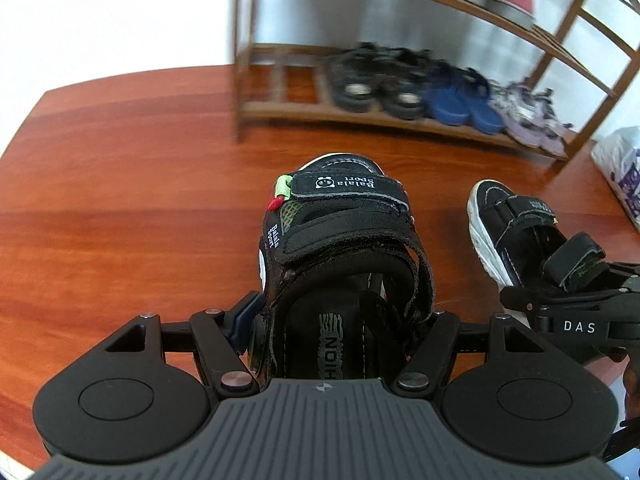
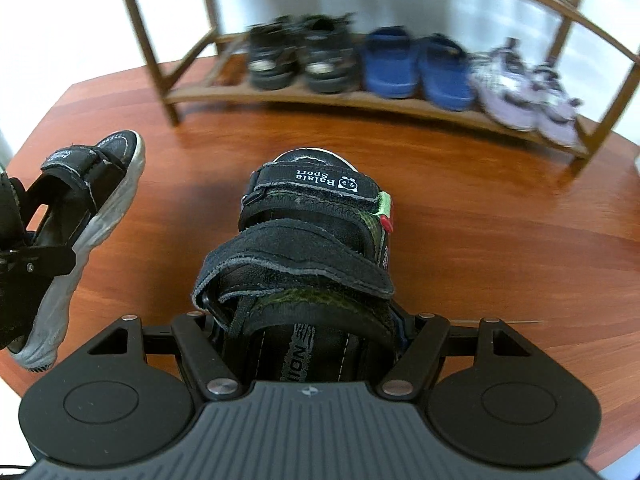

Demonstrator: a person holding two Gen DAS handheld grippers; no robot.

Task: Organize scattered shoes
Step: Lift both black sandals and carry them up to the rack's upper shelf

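Note:
In the left wrist view a black strapped sandal point(image 1: 340, 232) with "Balala Sport" on its strap points toward the rack, and my left gripper point(image 1: 340, 320) is shut on its heel. Its mate point(image 1: 504, 220), white-soled, hangs to the right in my right gripper point(image 1: 576, 312). The right wrist view shows that mate point(image 2: 312, 220) from behind, with the right gripper point(image 2: 308, 328) shut on its heel end. At the left edge there, the left gripper point(image 2: 24, 256) holds the first sandal point(image 2: 92, 200) tilted above the wood.
A wooden shoe rack point(image 1: 360, 118) stands ahead on the red-brown wooden surface point(image 1: 120, 200). Its bottom shelf holds black sandals point(image 2: 304, 60), blue clogs point(image 2: 416, 68) and lilac sneakers point(image 2: 524, 92), with free slats at its left end. A white plastic bag point(image 1: 620, 160) lies right of the rack.

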